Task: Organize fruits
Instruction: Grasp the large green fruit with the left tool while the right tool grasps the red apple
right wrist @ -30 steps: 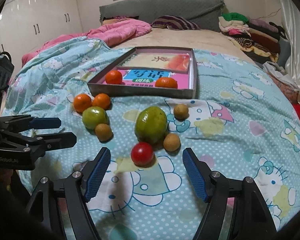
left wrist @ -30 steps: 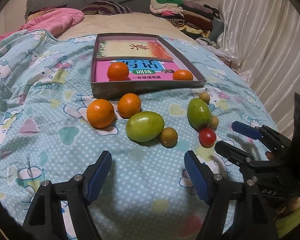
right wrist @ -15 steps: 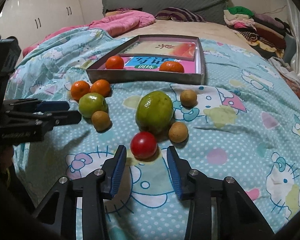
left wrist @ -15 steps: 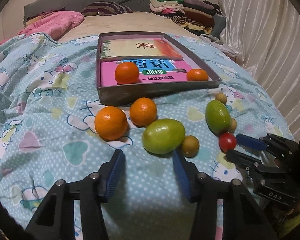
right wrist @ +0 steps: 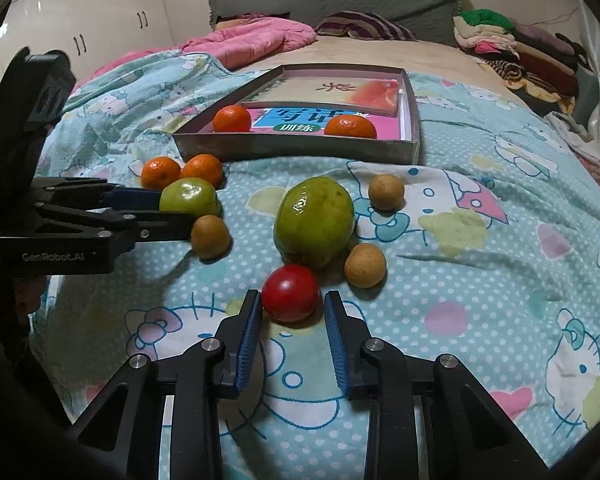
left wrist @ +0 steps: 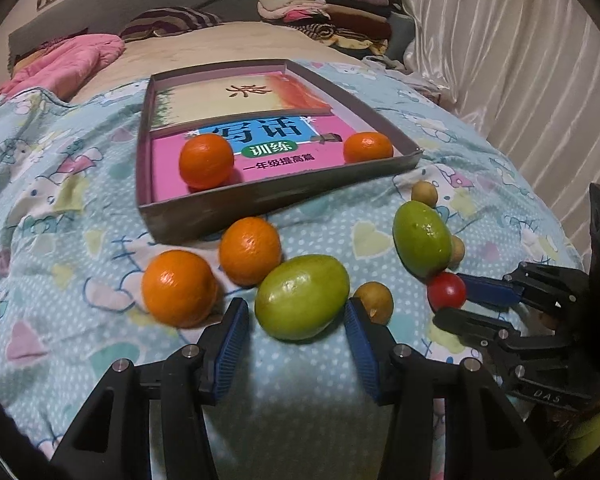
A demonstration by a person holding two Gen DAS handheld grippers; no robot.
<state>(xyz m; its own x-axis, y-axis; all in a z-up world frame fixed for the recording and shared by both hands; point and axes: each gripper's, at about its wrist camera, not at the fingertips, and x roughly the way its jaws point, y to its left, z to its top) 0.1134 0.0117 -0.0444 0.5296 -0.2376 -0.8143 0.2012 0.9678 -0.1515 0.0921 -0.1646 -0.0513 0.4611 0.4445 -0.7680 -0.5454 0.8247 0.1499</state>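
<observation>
- Two oranges already lie in the grey tray (left wrist: 204, 220), on the printed books that line it: one (left wrist: 206, 161) at its near left, one (left wrist: 367, 147) at its near right. That looks like the finished part of the sorting.
- Everything else is on the cartoon-print bedspread (right wrist: 500, 280) in front of the tray: two more oranges (left wrist: 179, 288) and (left wrist: 250, 250), two green fruits, a red tomato-like fruit and four small brown round fruits, one of them (right wrist: 386, 192) nearest the tray's wall. By this count the job is early, with most pieces left to move.
- The left gripper (left wrist: 296, 332) has just been closing and now stands part-way shut around the nearer green fruit (left wrist: 302, 297); a sliver of bedspread shows between each blue pad and the skin, so no squeeze is seen yet.
- The right gripper (right wrist: 290, 312) has also just been closing, with the red fruit (right wrist: 291, 293) between its fingers. The left pad (right wrist: 249, 332) appears to touch it; the right one stands just clear, so a firm pinch is not shown.
- The larger green fruit (right wrist: 314, 222) sits directly behind the red one, touching or nearly so.
- Hard to read: the fruits' undersides, the tray floor beneath the books, and one brown fruit (left wrist: 457, 250) half hidden behind the green one in the left view. The person's hands are mostly cut off by the frame edges.
</observation>
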